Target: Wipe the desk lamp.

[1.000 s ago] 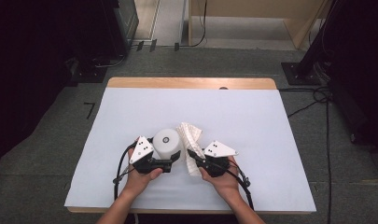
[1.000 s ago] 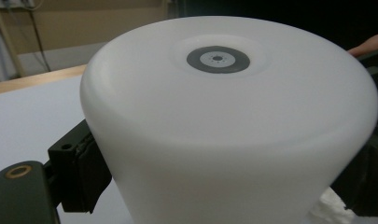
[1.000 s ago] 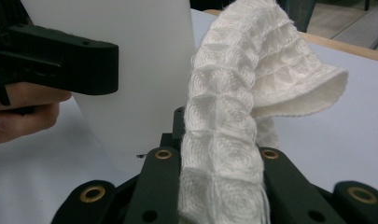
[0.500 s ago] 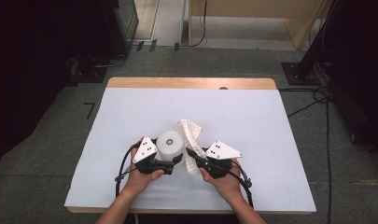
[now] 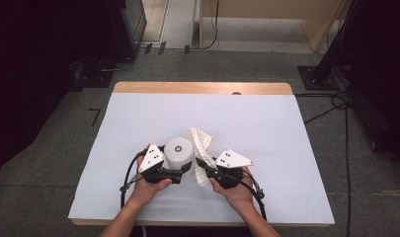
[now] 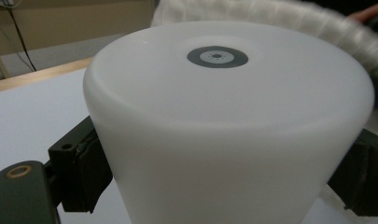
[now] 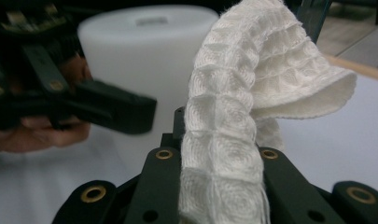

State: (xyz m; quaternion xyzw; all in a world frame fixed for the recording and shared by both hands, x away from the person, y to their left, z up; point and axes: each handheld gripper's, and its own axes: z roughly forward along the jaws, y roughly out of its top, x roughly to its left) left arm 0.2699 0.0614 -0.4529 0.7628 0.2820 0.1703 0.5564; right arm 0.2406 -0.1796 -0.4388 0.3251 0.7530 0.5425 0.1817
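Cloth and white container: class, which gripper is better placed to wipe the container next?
The right gripper: its jaws already pinch the cloth beside the container, while the left gripper steadies it.

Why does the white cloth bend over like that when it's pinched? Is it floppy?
Probably floppy: the cloth rises from the right gripper and its top folds over sideways. Its bumpy waffle weave should help against slipping. It likely weighs little, since one pinch holds it up beside the white cup.

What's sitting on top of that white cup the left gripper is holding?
The white cup stands upside down; its flat top carries only a small dark ring mark. The white cloth rises beside it, not on it. Whatever is under the cup is hidden.
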